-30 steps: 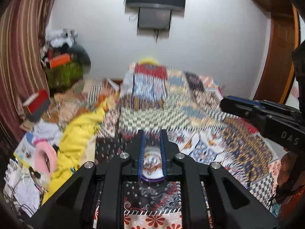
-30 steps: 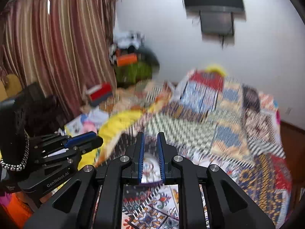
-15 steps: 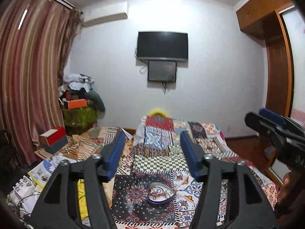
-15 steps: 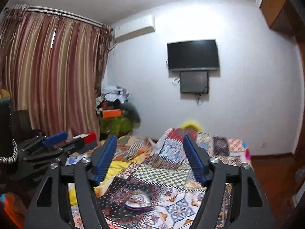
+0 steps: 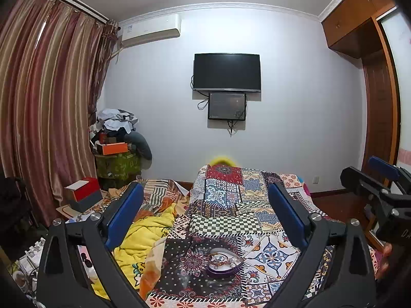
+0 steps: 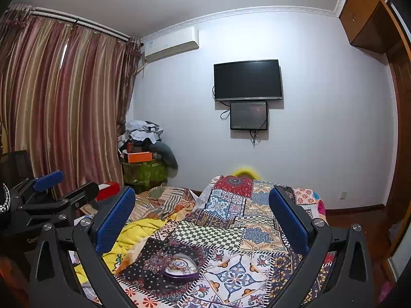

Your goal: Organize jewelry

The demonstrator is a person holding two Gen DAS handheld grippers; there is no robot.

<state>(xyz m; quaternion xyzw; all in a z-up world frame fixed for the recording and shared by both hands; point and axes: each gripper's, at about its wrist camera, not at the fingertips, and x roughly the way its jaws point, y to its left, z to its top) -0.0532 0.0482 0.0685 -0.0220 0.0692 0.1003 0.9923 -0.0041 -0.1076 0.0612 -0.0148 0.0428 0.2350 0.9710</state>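
Purple heart-shaped jewelry box (image 5: 224, 265) on patchwork bedspread (image 5: 228, 220)

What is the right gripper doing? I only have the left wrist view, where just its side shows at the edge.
Observer: In the right wrist view the right gripper is wide open, with nothing between its blue pads.
Operator: Facing what?
Observer: The bed; the purple heart-shaped box on the quilt lies low between its fingers, apart from them.
Operator: Anything by the left gripper?
Observer: A pale braided band shows behind the left gripper, at the picture's left edge.
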